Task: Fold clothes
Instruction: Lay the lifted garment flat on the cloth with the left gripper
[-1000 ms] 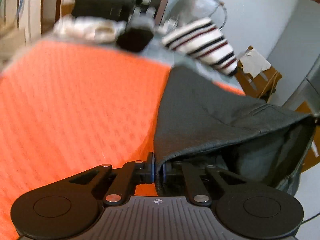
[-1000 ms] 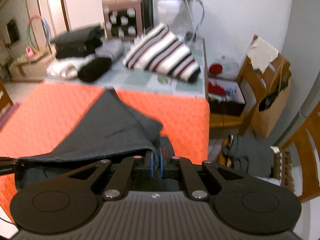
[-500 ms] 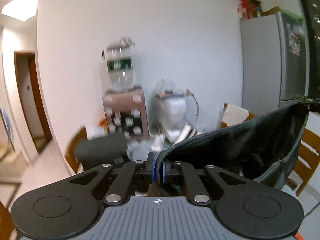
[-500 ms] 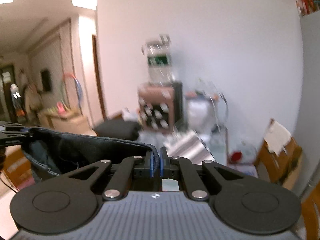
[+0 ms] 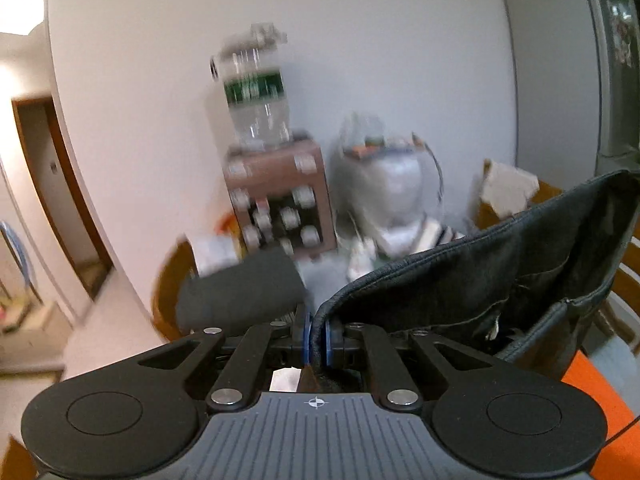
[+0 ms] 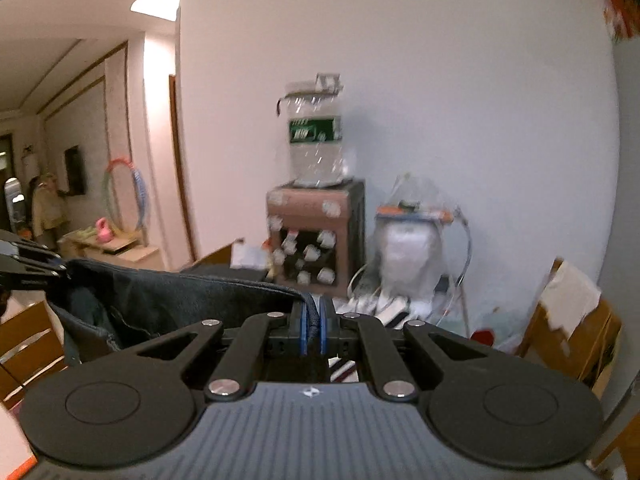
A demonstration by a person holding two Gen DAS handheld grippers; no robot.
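Note:
A dark grey garment hangs in the air, stretched between my two grippers. My left gripper is shut on one end of its top hem, which runs up to the right edge of the left wrist view. My right gripper is shut on the other end; the garment stretches left from it to the left gripper at the left edge. The inside of the garment sags open between them. A corner of the orange table cover shows low right.
Ahead by the white wall stand a brown box with a water bottle on top and a white bundle. A folded black garment lies ahead left. A cardboard box stands right, a wooden chair left.
Both grippers have lifted the garment off the orange table and tilted up, so the views now face the wall. Since half a second ago they moved slightly closer to the wall.

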